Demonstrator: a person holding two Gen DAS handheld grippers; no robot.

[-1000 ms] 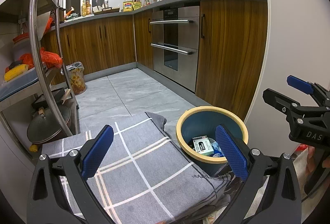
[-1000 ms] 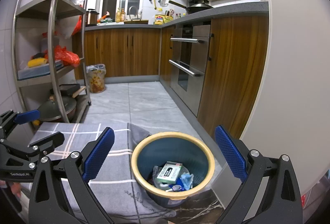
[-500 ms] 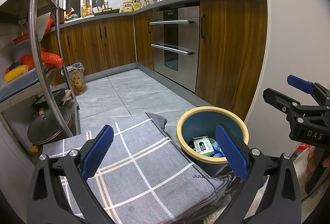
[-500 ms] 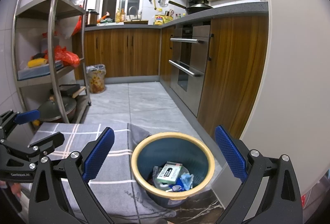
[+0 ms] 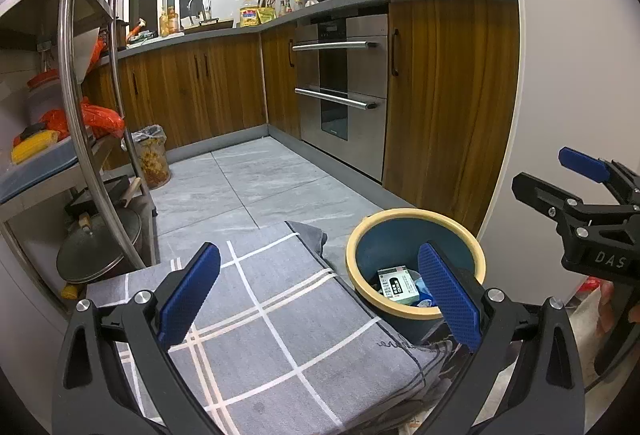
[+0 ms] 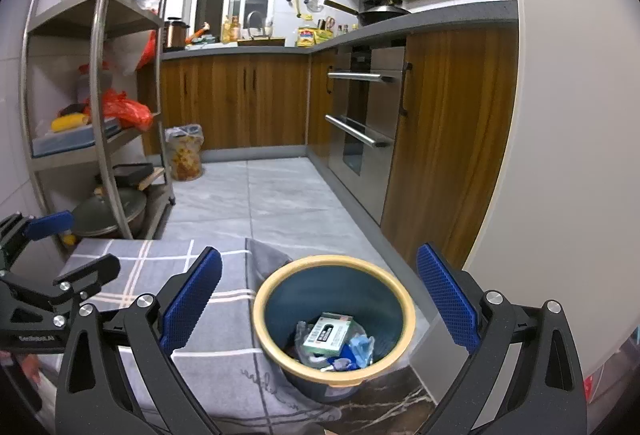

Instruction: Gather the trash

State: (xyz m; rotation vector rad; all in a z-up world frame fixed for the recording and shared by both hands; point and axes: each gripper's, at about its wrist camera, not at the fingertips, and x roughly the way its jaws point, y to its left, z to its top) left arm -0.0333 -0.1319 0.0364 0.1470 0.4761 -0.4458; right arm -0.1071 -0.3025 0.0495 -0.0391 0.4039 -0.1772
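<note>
While both tools hang over the kitchen floor, two sets of blue, ridged fingers stand wide apart with nothing between them: the left gripper point(image 5: 320, 291) over one grey checked mat point(image 5: 256, 319), soft and flat, and the right gripper point(image 6: 320, 299) above one round bin point(image 6: 334, 319), dark blue with a smooth yellow rim. At the bin's bottom lies one rectangular white-and-green carton point(image 6: 328, 332), flat on crumpled blue and grey scraps, its long axis running from near left to far right. Far left stands a steel shelf rack point(image 6: 100, 83).
</note>
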